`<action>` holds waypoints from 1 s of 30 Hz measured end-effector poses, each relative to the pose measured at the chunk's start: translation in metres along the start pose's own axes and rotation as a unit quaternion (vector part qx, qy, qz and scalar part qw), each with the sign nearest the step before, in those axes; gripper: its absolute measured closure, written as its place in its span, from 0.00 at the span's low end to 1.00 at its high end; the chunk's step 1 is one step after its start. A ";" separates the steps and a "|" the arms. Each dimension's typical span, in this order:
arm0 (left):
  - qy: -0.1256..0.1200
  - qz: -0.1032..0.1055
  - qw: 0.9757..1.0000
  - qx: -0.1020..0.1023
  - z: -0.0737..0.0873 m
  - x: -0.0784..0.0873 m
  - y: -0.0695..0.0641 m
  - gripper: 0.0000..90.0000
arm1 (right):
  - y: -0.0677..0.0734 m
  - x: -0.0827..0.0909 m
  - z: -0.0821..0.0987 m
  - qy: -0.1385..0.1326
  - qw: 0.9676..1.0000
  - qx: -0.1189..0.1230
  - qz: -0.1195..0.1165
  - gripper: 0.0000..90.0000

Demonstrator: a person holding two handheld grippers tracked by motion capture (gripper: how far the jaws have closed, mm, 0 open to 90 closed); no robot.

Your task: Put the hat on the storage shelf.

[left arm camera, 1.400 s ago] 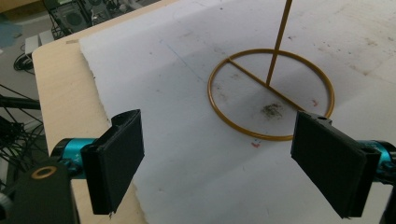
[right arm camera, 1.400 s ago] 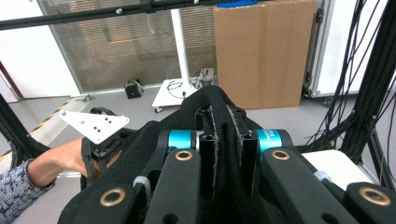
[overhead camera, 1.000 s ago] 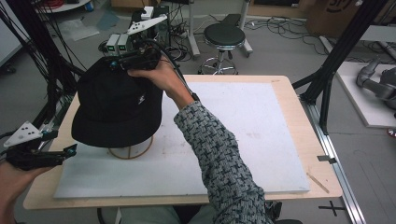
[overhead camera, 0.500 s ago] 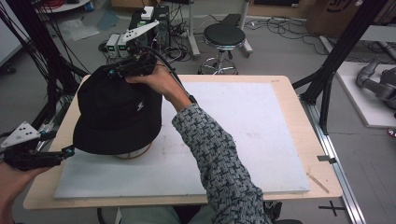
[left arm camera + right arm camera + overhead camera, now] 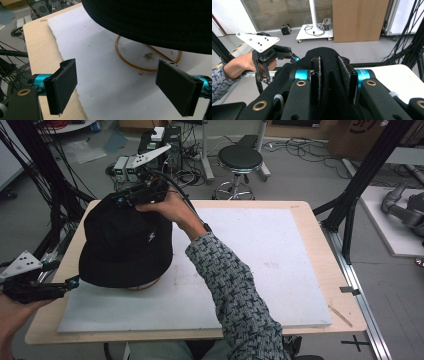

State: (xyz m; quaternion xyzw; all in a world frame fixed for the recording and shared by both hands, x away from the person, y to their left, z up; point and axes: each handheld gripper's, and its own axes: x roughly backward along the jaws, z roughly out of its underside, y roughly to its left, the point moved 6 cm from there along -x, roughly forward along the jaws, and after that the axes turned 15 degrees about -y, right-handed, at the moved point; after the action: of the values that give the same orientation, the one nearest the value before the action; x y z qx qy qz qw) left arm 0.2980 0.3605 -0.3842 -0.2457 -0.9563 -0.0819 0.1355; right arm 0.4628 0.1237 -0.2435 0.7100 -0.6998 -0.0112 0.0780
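Observation:
A black bucket hat [image 5: 125,245] sits over a stand with a wooden ring base [image 5: 146,285] on the white mat [image 5: 260,250]. My right gripper [image 5: 122,200] lies on the far top of the crown. Its jaws have just been opening and now stand apart. A fold of hat fabric [image 5: 329,53] rises loosely between the pads in the right gripper view [image 5: 329,67]. My left gripper [image 5: 74,282] rests at the table's left edge, open, level with the brim. In the left gripper view [image 5: 122,85] its pads are wide apart and empty, with the brim [image 5: 150,22] overhead and the ring [image 5: 130,66] ahead.
The wooden table [image 5: 320,245] carries the mat, whose right half is bare. A black frame post [image 5: 350,215] stands at the right edge. A stool [image 5: 240,160] and cabled boxes [image 5: 127,167] are on the floor beyond the table.
The hat has come down over the stand, so less of the ring base shows. The right hand shifted slightly at the crown. The left gripper has stayed put.

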 end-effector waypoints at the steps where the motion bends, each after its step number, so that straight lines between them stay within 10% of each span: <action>1: -0.002 -0.001 1.000 0.002 0.000 0.000 0.000 0.20 | 0.000 0.000 0.000 0.002 1.000 -0.003 0.000 0.81; 30: -0.002 0.003 1.000 -0.002 -0.001 0.005 0.001 0.20 | 0.005 -0.007 0.010 0.035 0.999 -0.002 -0.009 0.60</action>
State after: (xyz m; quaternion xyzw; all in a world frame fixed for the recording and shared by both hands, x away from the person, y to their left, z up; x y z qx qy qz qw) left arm 0.2947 0.3629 -0.3814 -0.2486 -0.9557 -0.0828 0.1338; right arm 0.4566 0.1294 -0.2538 0.7163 -0.6898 0.0117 0.1041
